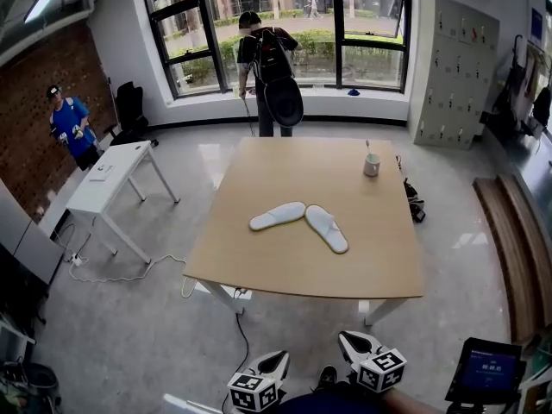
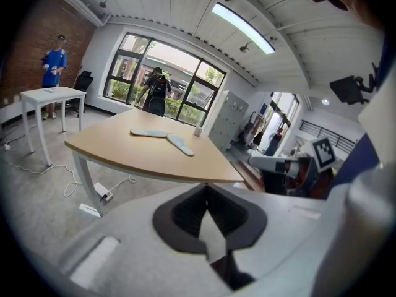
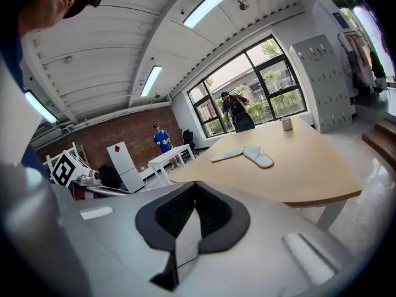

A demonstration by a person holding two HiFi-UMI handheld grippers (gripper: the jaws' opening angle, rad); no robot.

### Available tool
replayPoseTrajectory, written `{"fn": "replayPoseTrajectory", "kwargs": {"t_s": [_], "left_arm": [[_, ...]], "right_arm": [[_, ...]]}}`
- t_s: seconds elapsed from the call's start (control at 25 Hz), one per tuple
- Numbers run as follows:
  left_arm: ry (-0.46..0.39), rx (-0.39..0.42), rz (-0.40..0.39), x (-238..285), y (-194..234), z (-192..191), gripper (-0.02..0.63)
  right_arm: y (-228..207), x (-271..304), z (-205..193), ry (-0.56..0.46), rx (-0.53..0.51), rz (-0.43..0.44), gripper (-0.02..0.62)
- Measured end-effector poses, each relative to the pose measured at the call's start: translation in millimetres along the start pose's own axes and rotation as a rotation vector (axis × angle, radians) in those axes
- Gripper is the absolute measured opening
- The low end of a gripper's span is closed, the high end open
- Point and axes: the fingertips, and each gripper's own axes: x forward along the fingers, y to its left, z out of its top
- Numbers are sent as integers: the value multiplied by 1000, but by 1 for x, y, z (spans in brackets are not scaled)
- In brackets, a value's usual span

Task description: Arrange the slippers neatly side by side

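Two pale blue-white slippers lie on the wooden table point(image 1: 259, 266), toes meeting in a V. The left slipper point(image 1: 278, 216) points left; the right slipper point(image 1: 327, 228) angles toward the front right. They show small in the left gripper view as left slipper point(image 2: 148, 133) and right slipper point(image 2: 180, 145), and in the right gripper view as left slipper point(image 3: 226, 155) and right slipper point(image 3: 258, 156). My left gripper point(image 1: 274, 362) and right gripper point(image 1: 354, 345) hang below the table's near edge, well short of the slippers. Both are shut and empty: left gripper point(image 2: 206, 198), right gripper point(image 3: 195, 195).
A white mug point(image 1: 372, 164) stands at the table's far right. A small white desk point(image 1: 112, 176) is at the left, with cables point(image 1: 121, 274) on the floor. A person with a backpack point(image 1: 269, 67) stands beyond the table; another person in blue point(image 1: 69, 128) stands far left. A bench point(image 1: 513, 248) runs along the right.
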Motion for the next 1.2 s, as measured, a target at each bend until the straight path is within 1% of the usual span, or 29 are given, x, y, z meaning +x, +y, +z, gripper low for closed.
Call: {"fn": "replayPoseTrajectory", "kwargs": {"t_s": [0.28, 0.48, 0.72, 1.0, 1.12, 1.2], "left_arm": [[-29, 19, 23, 45, -6, 37, 5], [-27, 31, 12, 66, -13, 42, 5], [-21, 9, 20, 82, -4, 47, 5], [-1, 23, -20, 109, 10, 68, 5], [4, 51, -42, 127, 28, 84, 5], [12, 105, -58, 141, 43, 95, 5]], "right_arm": [[-44, 11, 40, -29, -6, 0, 11], [-67, 16, 38, -24, 2, 4, 11], [-81, 29, 39, -3, 10, 6, 11], [-101, 47, 57, -16, 18, -47, 11], [-111, 69, 65, -24, 19, -70, 11], [-118, 91, 70, -31, 20, -88, 11]]}}
